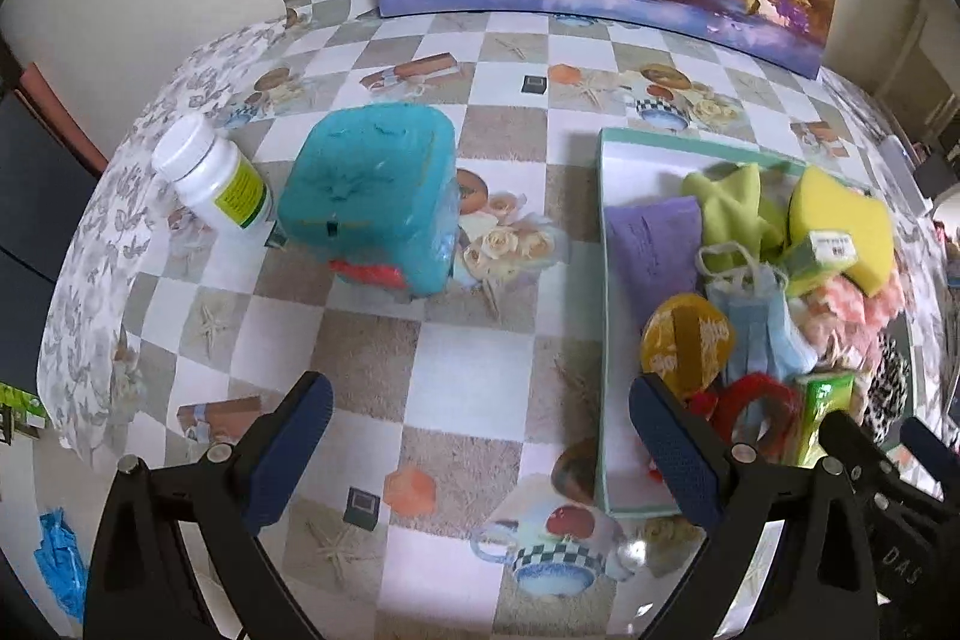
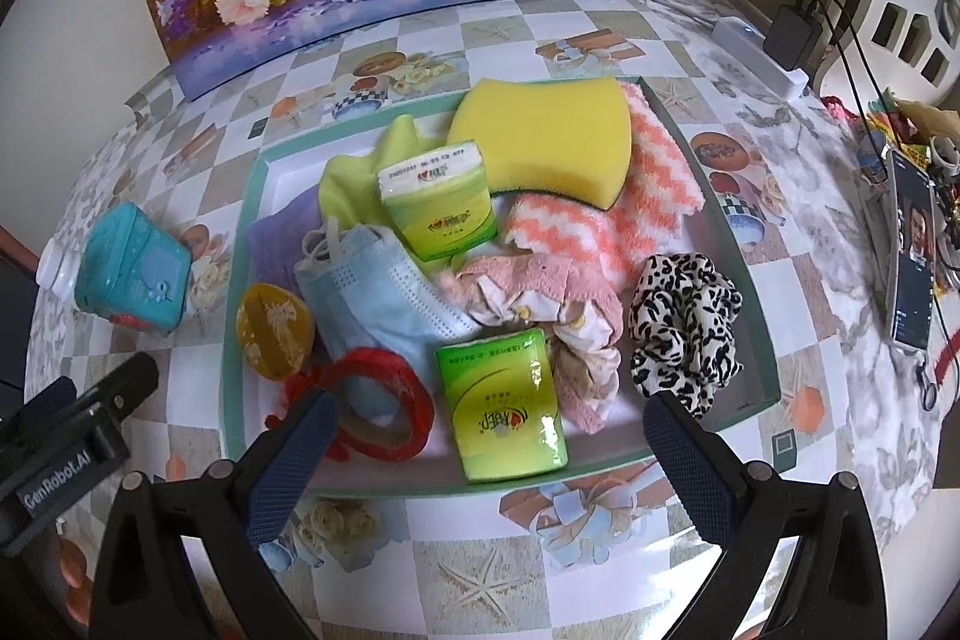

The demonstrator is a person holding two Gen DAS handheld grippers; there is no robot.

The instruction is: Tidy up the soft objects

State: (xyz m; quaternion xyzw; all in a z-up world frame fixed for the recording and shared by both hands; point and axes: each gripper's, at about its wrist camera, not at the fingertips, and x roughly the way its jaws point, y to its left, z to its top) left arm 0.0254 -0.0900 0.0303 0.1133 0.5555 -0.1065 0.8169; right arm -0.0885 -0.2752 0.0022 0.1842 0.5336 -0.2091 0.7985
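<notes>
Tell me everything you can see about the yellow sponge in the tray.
The yellow sponge is a thick foam block with pinched-in sides and a dark scouring layer showing along its lower right edge. It looks dry and whole. It lies tilted at the back of the green-rimmed tray, resting on the orange-and-white zigzag cloth, with a green tissue pack against its front left corner.

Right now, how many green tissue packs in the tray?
2. One tissue pack lies at the tray's near edge; the other leans mid-tray against the yellow sponge. More may be buried.

Heaped in shallow teal-rimmed tray: yellow sponge, blue face mask, leopard scrunchie, green tissue packs.
</notes>
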